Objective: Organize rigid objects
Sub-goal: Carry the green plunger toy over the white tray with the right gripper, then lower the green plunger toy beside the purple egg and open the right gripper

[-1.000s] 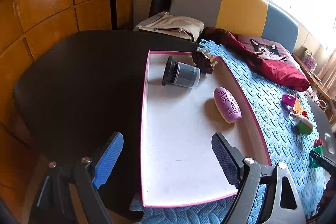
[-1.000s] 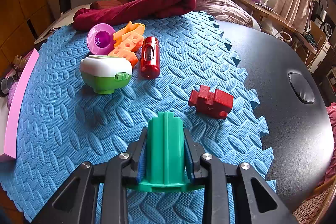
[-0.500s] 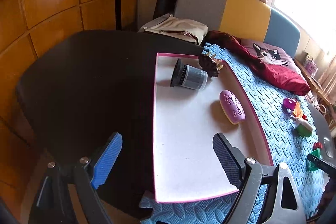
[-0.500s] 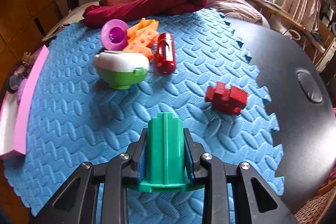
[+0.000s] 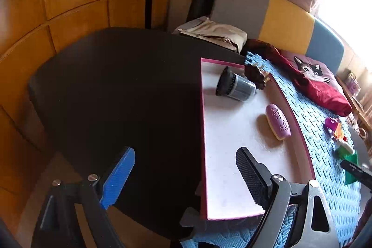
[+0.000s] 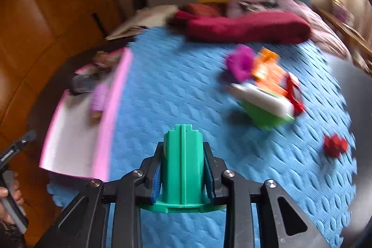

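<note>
One green plastic block (image 6: 182, 164) sits pinched in the right hand-held gripper (image 6: 183, 176), in transit; next, lower it into the pink-rimmed tray (image 6: 116, 94). Left hand-held gripper (image 5: 186, 178) hangs spread, empty.

The near half of the white tray (image 5: 232, 169) lies bare. A dark jar (image 5: 236, 87) and purple case (image 5: 277, 121) crowd its far end. Toys (image 6: 262, 87) cluster across the blue mat (image 6: 176, 94).

Motion-blurred toys (image 6: 262, 87) beyond claw (image 6: 183, 169)
</note>
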